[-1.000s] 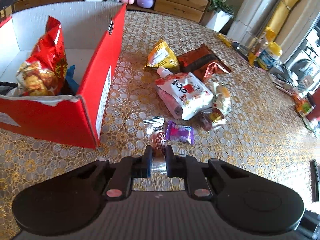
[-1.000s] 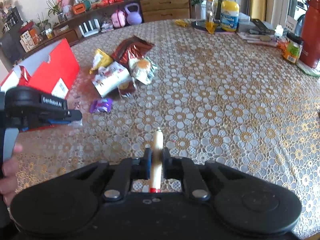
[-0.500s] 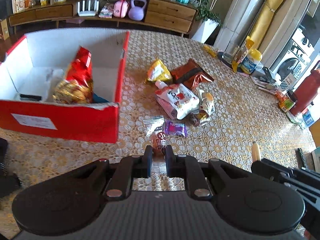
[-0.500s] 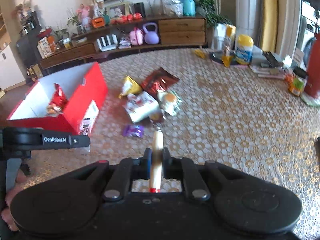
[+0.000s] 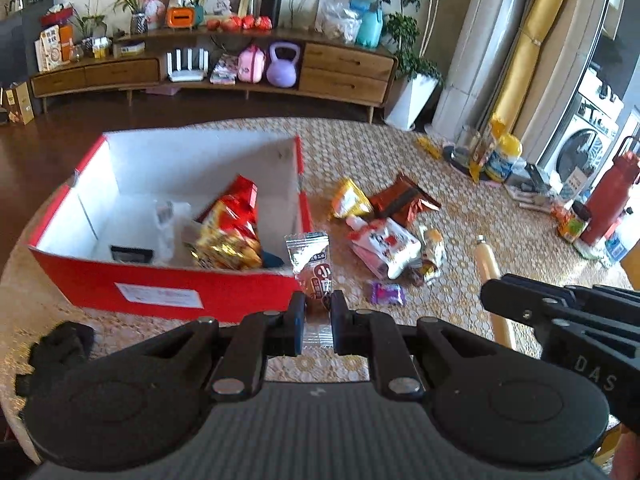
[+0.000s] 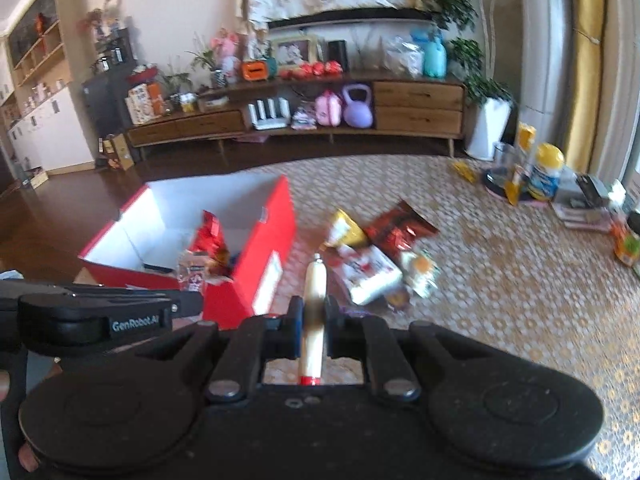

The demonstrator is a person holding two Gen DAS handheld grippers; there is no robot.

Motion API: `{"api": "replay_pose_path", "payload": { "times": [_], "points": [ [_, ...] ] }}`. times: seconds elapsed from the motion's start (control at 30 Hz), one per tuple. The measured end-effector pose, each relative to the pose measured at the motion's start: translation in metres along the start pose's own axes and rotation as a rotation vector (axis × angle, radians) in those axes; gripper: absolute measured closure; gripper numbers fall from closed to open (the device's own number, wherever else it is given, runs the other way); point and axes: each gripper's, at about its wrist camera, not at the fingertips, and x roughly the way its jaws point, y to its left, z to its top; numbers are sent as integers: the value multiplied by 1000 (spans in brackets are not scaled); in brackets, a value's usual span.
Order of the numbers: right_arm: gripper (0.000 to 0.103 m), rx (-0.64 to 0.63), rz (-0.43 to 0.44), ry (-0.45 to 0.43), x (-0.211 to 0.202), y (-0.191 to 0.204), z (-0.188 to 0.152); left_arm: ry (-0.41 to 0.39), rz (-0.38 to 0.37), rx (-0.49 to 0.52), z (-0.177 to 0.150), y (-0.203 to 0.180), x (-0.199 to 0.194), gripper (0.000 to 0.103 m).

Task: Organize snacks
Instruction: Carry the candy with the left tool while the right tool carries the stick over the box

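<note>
My left gripper (image 5: 314, 312) is shut on a small clear-and-brown snack packet (image 5: 312, 264), held in the air over the near right corner of the red box (image 5: 160, 292). Inside the box lie a red and yellow chip bag (image 5: 232, 228) and a clear wrapper. My right gripper (image 6: 312, 322) is shut on a cream sausage stick (image 6: 314, 312), raised above the table just right of the box (image 6: 264, 264). Loose snacks remain on the table: a yellow bag (image 5: 352, 200), a brown bag (image 5: 404, 200), a white pouch (image 5: 384, 244) and a purple candy (image 5: 386, 294).
The round table wears a gold lace cloth (image 5: 460, 208). Bottles, a yellow-lidded can (image 5: 502, 158) and a red flask (image 5: 608, 200) crowd its far right edge. A black cloth (image 5: 60, 350) lies at the near left. A wooden sideboard (image 6: 300, 120) stands beyond the table.
Both grippers have risen and pulled back from the table, each still holding its snack. The red box now lies open below the left one, and the right gripper has come into the left view.
</note>
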Motion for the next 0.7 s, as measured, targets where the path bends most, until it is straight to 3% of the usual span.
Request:
{"api": "replay_pose_path", "payload": {
  "times": [0.33, 0.7],
  "points": [
    [95, -50, 57, -25, 13, 49, 23, -46, 33, 1, 14, 35, -27, 90],
    [95, -87, 101, -19, 45, 93, 46, -63, 103, 25, 32, 78, -32, 90]
  ]
}}
